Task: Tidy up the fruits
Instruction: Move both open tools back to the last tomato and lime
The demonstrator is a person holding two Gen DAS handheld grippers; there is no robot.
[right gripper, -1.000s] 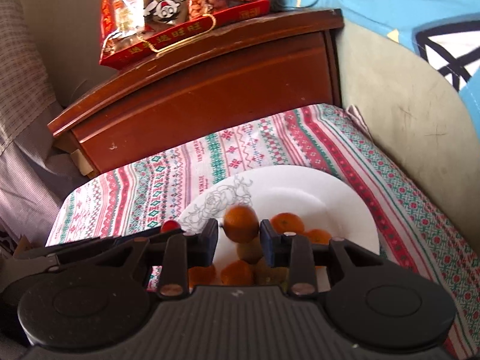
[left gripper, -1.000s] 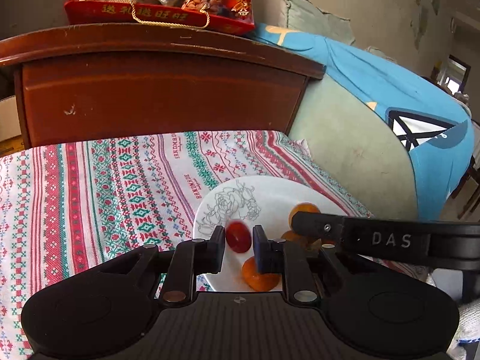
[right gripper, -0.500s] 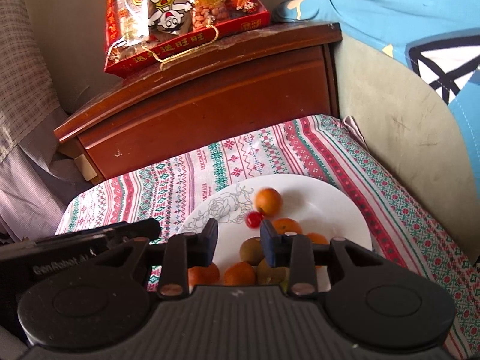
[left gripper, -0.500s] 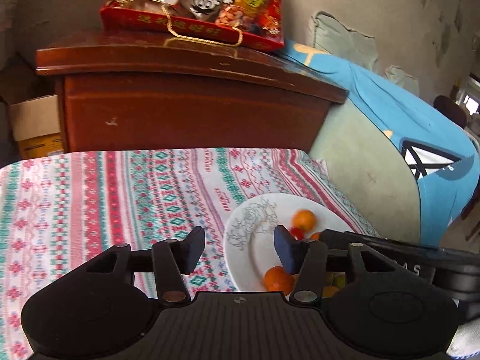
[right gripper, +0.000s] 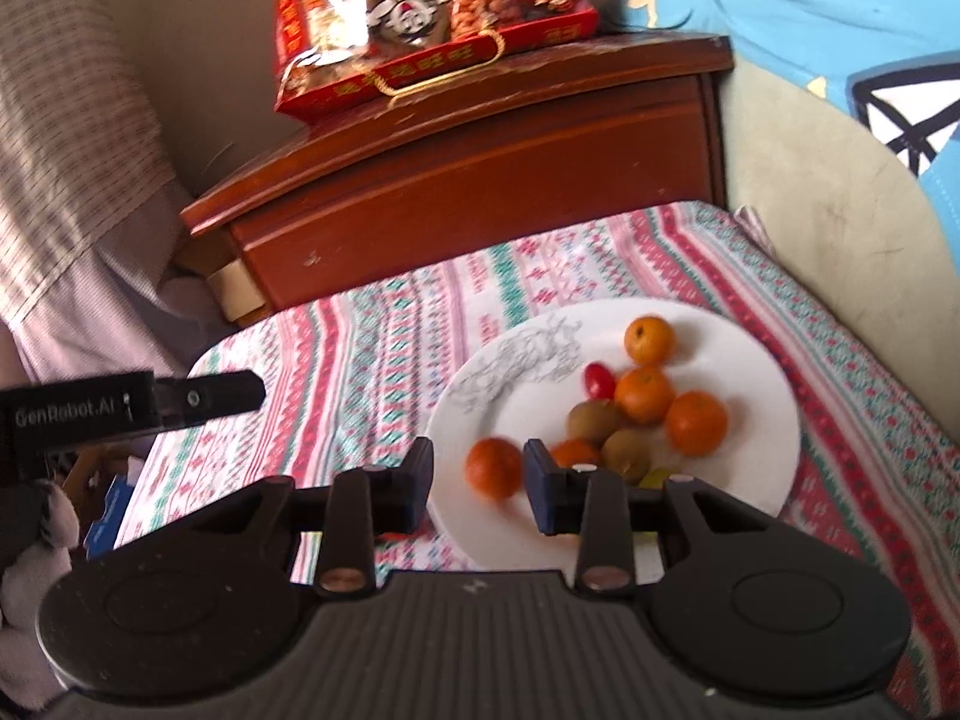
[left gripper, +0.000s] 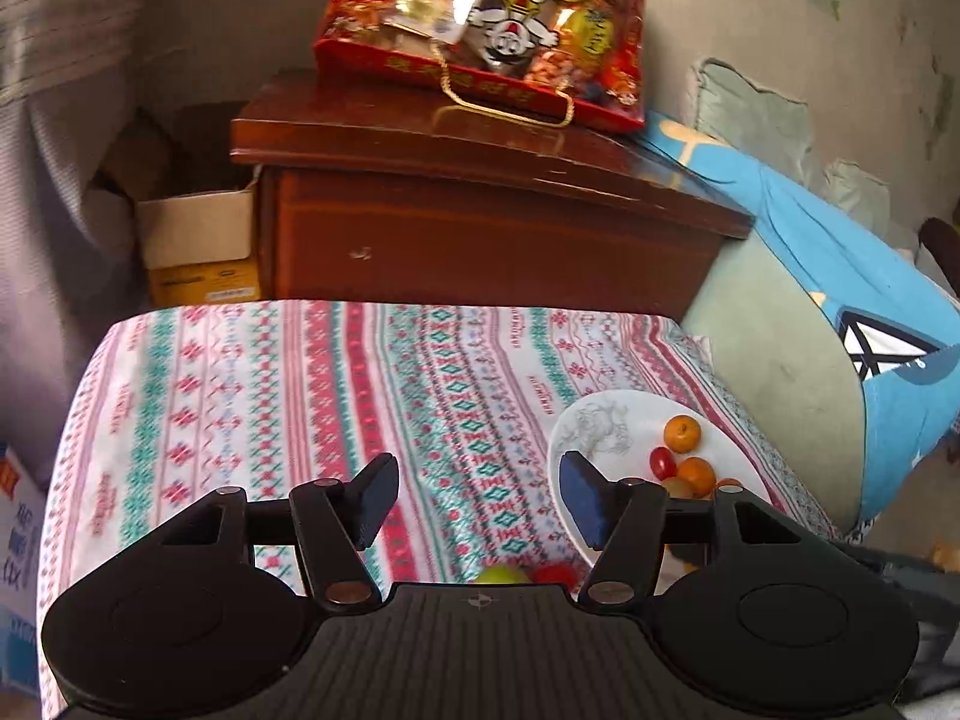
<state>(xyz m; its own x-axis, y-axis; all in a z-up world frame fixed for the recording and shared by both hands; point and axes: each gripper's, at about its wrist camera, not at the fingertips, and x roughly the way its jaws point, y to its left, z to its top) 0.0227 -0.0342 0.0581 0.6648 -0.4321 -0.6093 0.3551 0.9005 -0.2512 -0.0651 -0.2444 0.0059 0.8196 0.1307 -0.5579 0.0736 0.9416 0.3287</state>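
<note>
A white plate [right gripper: 750,360] on the patterned cloth holds several oranges [right gripper: 696,423], two kiwis [right gripper: 594,422] and a cherry tomato [right gripper: 599,379]. My right gripper [right gripper: 478,483] hovers over the plate's near edge. It is open by a narrow gap, and a blurred orange [right gripper: 493,468] lies on the plate behind that gap, not pinched. My left gripper [left gripper: 478,498] is off to the left of the plate [left gripper: 606,420] above bare cloth; its jaws are opening with nothing between them. A green fruit [left gripper: 498,575] and a red one [left gripper: 552,573] peek out under its body.
Behind the cloth-covered table [left gripper: 270,396] stands a dark wooden cabinet [left gripper: 480,228] with a red snack bag [left gripper: 492,24] on top. A cardboard box [left gripper: 198,240] sits at its left. A pale cushion under blue fabric [left gripper: 840,276] borders the table on the right.
The left gripper let the cherry tomato go onto the plate, opened wide and drew back up and to the left. The right gripper dropped its orange on the plate and pulled back.
</note>
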